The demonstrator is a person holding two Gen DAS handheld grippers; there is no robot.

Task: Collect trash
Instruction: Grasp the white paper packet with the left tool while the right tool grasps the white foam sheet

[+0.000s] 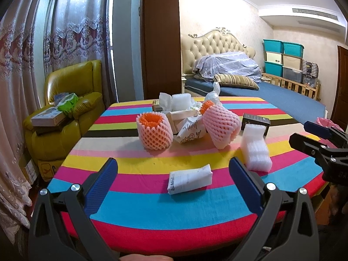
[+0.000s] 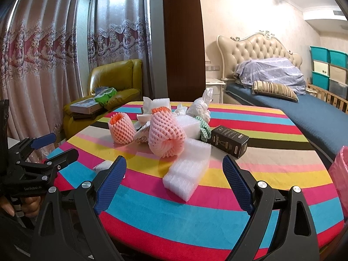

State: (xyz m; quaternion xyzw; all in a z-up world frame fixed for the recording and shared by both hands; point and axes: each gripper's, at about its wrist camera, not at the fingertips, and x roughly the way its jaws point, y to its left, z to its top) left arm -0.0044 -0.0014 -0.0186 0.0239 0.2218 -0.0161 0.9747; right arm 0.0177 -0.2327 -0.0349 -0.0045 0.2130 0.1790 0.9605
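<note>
Trash lies scattered on a table with a striped cloth. A folded white paper packet lies nearest, between the tips of my open left gripper. A white foam block sits in front of my open right gripper. Two pink foam fruit nets with orange liners, a printed paper wrapper, a black box and crumpled white bags lie farther back. The right gripper shows at the right edge of the left wrist view, the left gripper at the left edge of the right wrist view.
A pink bag hangs at the table's right edge. A yellow leather armchair with boxes stands left of the table by the curtains. Behind are a dark wooden panel, a bed and stacked storage bins.
</note>
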